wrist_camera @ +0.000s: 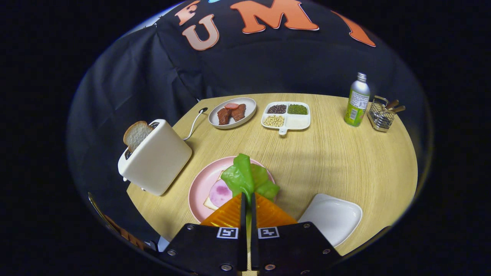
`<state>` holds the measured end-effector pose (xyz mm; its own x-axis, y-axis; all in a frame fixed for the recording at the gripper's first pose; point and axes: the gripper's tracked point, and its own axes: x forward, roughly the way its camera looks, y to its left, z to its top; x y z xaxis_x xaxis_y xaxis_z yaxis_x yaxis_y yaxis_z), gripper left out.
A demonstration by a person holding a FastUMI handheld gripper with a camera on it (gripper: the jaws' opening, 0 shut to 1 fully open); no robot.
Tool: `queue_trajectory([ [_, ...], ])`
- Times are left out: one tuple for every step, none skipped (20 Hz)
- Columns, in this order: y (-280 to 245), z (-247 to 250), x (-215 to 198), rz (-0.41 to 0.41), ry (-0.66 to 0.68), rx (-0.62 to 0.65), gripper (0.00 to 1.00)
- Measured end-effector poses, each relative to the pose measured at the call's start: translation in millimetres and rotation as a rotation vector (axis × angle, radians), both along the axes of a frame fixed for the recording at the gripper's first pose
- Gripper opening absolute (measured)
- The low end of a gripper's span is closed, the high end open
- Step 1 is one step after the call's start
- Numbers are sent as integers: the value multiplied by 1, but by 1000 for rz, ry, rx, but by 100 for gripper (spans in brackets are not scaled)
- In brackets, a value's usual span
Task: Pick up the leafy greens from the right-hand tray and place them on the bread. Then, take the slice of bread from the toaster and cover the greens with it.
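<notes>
Gripper (247, 196) clamps leafy greens (245, 177) over pink plate (203, 184) on round wooden table (337, 161)

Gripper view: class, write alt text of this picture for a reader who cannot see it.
The tongs are shut on the leafy greens, held above a pink plate with bread and a ham slice. To the left a white toaster holds a bread slice; right of the tongs is a white tray.
</notes>
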<state>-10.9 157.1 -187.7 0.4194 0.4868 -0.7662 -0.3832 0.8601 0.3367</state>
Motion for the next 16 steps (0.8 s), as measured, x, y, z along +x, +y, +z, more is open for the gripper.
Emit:
queue_trajectory([
  [3,-1,1,8,-3,-5,4],
  [8,-3,2,13,1,-2,4],
  [12,-4,1,18,10,3,4],
  [15,-8,1,20,18,-4,4],
  [17,-13,2,22,21,-16,4],
  [20,-16,3,26,30,-18,4],
  [24,-17,1,31,41,-12,4],
  [27,-19,1,34,47,-15,4],
  [29,-22,2,39,48,-20,4],
  [33,-23,0,47,57,-18,4],
  [38,-23,-4,56,67,-10,4],
  [43,-23,-6,66,72,-8,4],
  [46,-25,-7,73,72,-14,4],
  [49,-27,-8,81,75,-19,4],
  [54,-29,-11,89,84,-21,4],
  [57,-32,-12,93,92,-24,4],
])
